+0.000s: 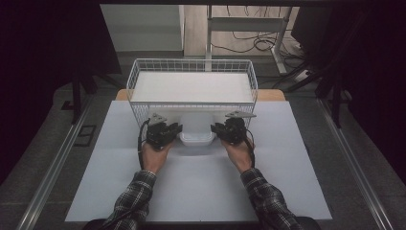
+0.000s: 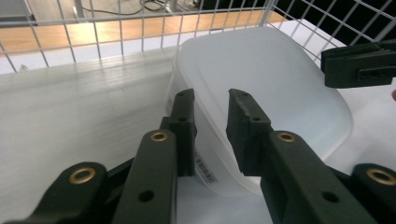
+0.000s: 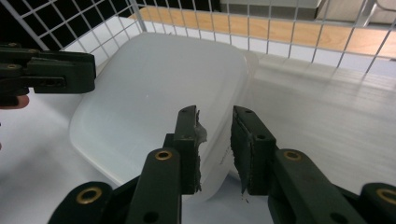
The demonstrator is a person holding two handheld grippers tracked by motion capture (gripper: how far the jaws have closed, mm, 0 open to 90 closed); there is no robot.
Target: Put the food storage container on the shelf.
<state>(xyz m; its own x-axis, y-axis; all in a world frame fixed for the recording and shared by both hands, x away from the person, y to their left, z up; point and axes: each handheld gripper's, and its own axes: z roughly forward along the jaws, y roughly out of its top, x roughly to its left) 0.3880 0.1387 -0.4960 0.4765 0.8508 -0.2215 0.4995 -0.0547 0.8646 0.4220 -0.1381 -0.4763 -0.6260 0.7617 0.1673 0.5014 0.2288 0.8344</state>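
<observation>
A translucent white plastic container [image 1: 196, 125] sits on the white table sheet, right against the front of a white wire basket [image 1: 191, 61]. My left gripper [image 1: 178, 128] holds its left side and my right gripper [image 1: 214, 128] its right side. In the left gripper view the left gripper [image 2: 211, 100] is shut on the container [image 2: 271, 79], with the side wall between its jaws. A barcode label shows low on that wall. In the right gripper view the right gripper [image 3: 215, 116] pinches the opposite wall of the container [image 3: 154, 93] the same way.
A flat white panel lies inside the basket, whose wire front [image 2: 93, 18] rises just behind the container. The white sheet [image 1: 191, 191] spreads toward the person. Dark floor, rails and a desk frame with cables lie beyond. The opposite gripper [image 2: 359, 63] [image 3: 51, 72] shows across the container.
</observation>
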